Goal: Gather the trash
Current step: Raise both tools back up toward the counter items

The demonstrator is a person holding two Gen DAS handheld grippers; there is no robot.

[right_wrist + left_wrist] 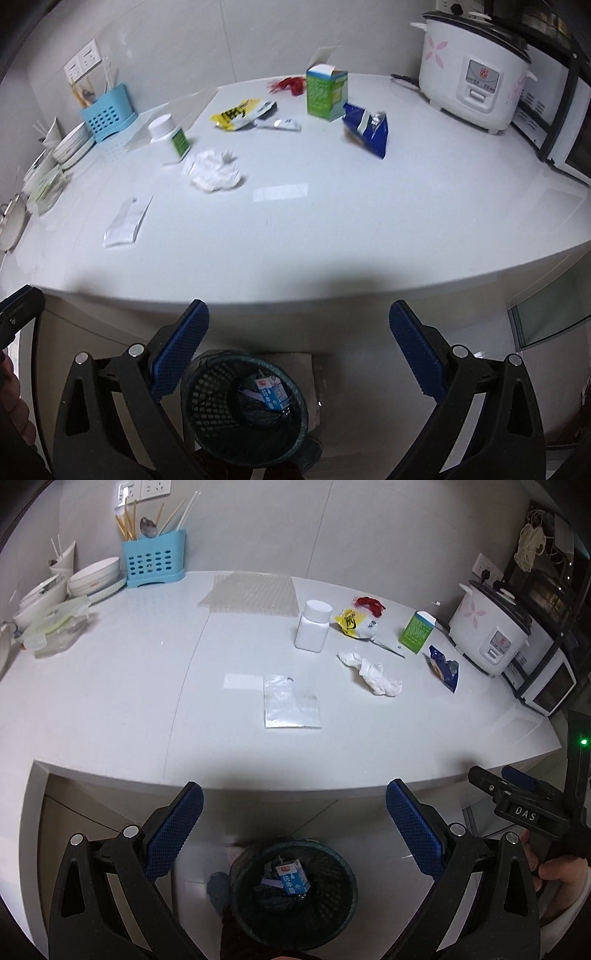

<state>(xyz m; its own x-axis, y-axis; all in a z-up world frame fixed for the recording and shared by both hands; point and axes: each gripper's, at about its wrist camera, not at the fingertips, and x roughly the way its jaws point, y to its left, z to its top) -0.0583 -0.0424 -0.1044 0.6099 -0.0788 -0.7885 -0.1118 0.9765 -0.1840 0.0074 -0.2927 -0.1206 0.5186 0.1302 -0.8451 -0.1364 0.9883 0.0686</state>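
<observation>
My left gripper (pixel 294 805) is open and empty, held in front of the counter above a dark mesh trash bin (pixel 334 912) on the floor. A blue milk carton (pixel 292 878) lies in the bin. My right gripper (pixel 299 325) is open and empty above the same bin (pixel 210 424), with the carton (pixel 271 394) inside. Trash lies on the white counter (pixel 110 701): crumpled tissue (pixel 373 672) (pixel 214 171), clear plastic bag (pixel 291 701) (pixel 127 221), yellow wrapper (pixel 349 622) (pixel 236 112), red wrapper (pixel 371 603) (pixel 290 85), blue snack bag (pixel 445 666) (pixel 369 129), green box (pixel 419 631) (pixel 325 94).
A white bottle (pixel 313 626) (pixel 171 136) stands mid-counter. A rice cooker (pixel 491 631) (pixel 476 70) and a microwave (pixel 546 686) are at the right. A blue utensil holder (pixel 154 559), bowls (pixel 94 578) and a lidded container (pixel 55 626) are at the left. A mesh mat (pixel 251 594) lies at the back.
</observation>
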